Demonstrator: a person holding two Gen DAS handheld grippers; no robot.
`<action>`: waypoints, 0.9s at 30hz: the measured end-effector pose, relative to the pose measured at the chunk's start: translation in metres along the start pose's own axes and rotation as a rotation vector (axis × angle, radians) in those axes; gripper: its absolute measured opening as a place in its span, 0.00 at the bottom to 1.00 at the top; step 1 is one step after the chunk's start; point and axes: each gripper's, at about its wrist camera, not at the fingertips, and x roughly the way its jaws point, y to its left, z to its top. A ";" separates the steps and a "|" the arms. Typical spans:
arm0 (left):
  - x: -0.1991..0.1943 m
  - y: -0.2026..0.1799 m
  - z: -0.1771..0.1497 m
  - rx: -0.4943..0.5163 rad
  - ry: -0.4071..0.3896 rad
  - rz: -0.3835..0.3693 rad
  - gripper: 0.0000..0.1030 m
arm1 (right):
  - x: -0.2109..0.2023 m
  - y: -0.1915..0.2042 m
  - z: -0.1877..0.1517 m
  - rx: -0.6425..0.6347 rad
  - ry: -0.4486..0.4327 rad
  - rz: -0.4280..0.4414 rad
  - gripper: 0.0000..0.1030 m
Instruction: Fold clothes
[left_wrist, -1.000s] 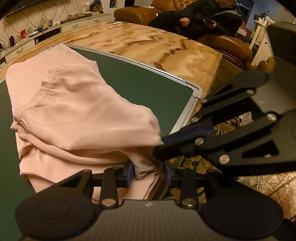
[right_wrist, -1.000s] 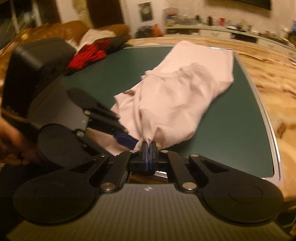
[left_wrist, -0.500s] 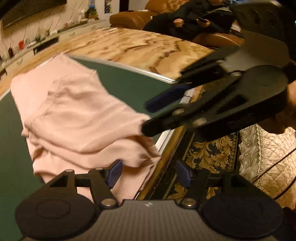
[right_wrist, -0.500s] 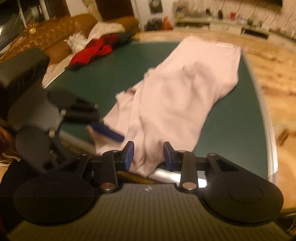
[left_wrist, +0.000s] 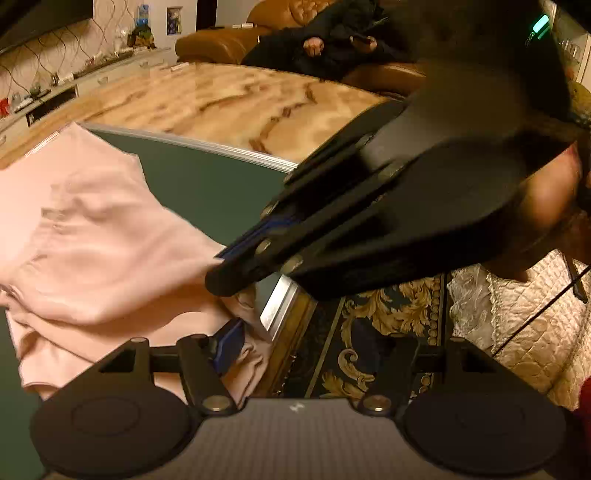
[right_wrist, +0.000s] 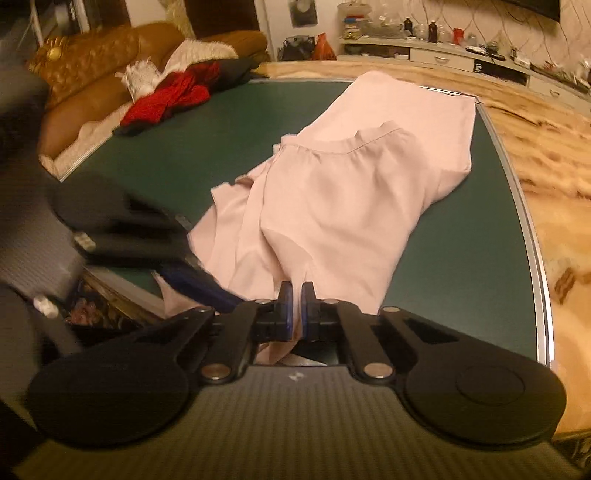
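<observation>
A pale pink garment (right_wrist: 343, 199) lies crumpled on the green mat (right_wrist: 192, 147), its near end hanging over the mat's front edge. My right gripper (right_wrist: 295, 306) is shut on a bunched fold of that near end, and the cloth is pinched between the blue pads. In the left wrist view the right gripper (left_wrist: 236, 258) reaches in from the right, its tips on the pink garment (left_wrist: 96, 251). My left gripper (left_wrist: 299, 347) stands open with nothing between its fingers; its left pad (left_wrist: 229, 345) is just over the cloth's corner. From the right wrist the left gripper (right_wrist: 147, 240) is a blur.
Red and dark clothes (right_wrist: 166, 99) are piled at the mat's far left, by a brown sofa (right_wrist: 92, 74). A marbled tabletop (left_wrist: 229, 96) surrounds the mat's metal rim (left_wrist: 280, 306). A person (left_wrist: 332, 40) sits on a sofa beyond. Patterned carpet (left_wrist: 369, 314) lies below the edge.
My left gripper let go of the pink cloth and opened wide. My right gripper opened, then shut again on the garment's near end and shifted across the left view.
</observation>
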 end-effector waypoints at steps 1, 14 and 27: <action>0.005 0.003 -0.001 -0.002 0.003 -0.004 0.68 | -0.003 -0.002 0.000 0.010 0.000 0.019 0.06; -0.019 0.026 -0.024 -0.105 -0.081 -0.027 0.70 | 0.014 -0.010 0.011 0.057 0.080 0.303 0.05; -0.043 0.067 -0.039 -0.250 -0.090 0.039 0.80 | 0.024 -0.010 0.002 0.039 0.146 0.215 0.14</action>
